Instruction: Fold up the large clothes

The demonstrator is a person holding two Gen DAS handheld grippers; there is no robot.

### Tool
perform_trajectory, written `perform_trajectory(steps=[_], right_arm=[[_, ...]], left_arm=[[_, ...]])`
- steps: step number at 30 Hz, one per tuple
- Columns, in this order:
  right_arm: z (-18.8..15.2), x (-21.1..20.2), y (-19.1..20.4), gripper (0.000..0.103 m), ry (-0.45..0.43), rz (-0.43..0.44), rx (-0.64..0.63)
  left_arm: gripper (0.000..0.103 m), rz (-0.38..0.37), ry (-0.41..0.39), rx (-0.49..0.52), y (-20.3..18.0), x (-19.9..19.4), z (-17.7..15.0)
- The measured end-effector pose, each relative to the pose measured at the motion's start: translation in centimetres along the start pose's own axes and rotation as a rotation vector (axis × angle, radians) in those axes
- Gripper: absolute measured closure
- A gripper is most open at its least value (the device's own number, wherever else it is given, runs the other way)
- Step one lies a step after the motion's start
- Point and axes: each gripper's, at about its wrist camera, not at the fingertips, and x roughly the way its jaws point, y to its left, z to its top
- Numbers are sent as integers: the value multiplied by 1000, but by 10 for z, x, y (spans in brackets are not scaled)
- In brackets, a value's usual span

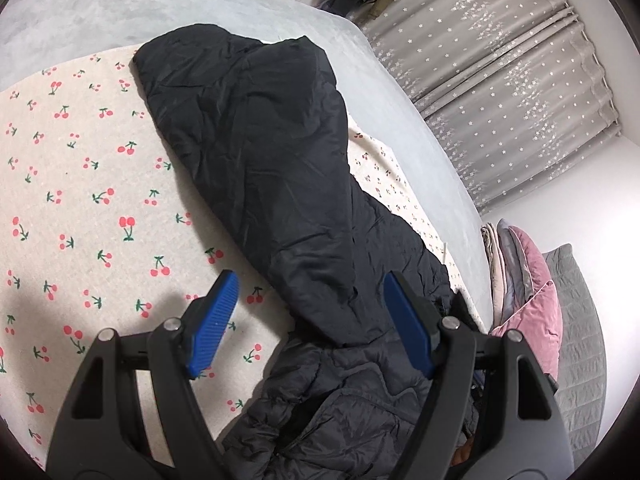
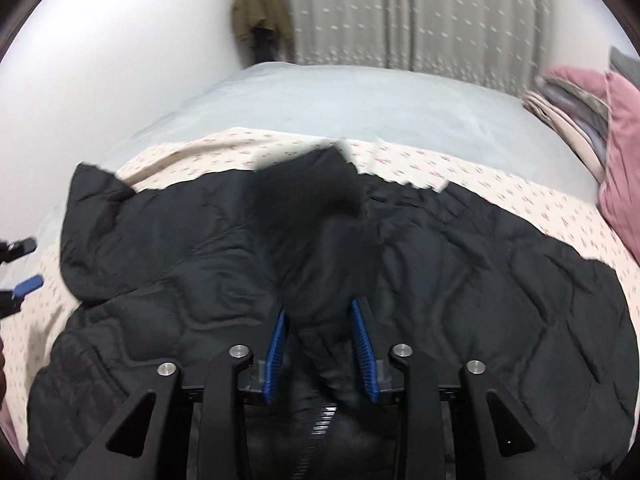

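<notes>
Jaws: left gripper [image 1: 308, 300] wide | right gripper [image 2: 320, 320] parted, sleeve [image 2: 320, 248] between

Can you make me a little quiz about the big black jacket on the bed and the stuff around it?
1. True or false: the black jacket lies on the cherry-print sheet.
2. Pick one: what hangs beside the curtain? A) an olive-green coat B) a red umbrella C) a yellow hat
3. Fill the gap: the pads of the left gripper are coloured ____.

Key: 1 true; 2 A; 3 blue.
</notes>
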Motion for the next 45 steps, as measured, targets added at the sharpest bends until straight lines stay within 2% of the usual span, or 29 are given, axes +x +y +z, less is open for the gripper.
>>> perform_trajectory(steps=[6,14,17,18,20,21,25,29,31,33,35,37,40,45], right_arm=[[-14,33,5,59,161,-27,-10],[-18,39,3,55,180,-6,-1],[-11,11,-9,55,132,48,60],[-9,-11,-18,55,90,65,96],[-10,-40,-32,49,53,99,148],[-16,-61,-43,47,51,128,188],[-52,-117,-71,45,118,120,256],[-90,-164,-92,40,48,155,318],[-105,-172,-100,37,15,157,365],[-108,-169,-98,37,39,122,343],[-109,-171,-91,37,52,125,291],[-115,-177,-86,36,25,144,291],[-122,-175,-73,35,39,142,271],[-130,-171,-59,23,36,100,204]], left_arm=[[28,9,17,-24,7,3,0],[28,-1,19,-32,12,4,4],[28,-8,16,-51,19,0,6],[28,-12,16,-63,24,-1,8],[28,-18,11,-103,37,-4,15],[28,-17,4,-133,45,-6,20],[28,-6,-42,-269,85,-18,37],[28,-20,-73,-322,100,-15,44],[28,-56,-57,-303,94,3,46],[28,-76,-29,-309,93,19,49],[28,-56,-30,-328,95,29,50],[28,-19,-34,-325,97,38,51],[28,-7,-52,-315,96,39,61],[28,-21,-108,-335,100,42,74]])
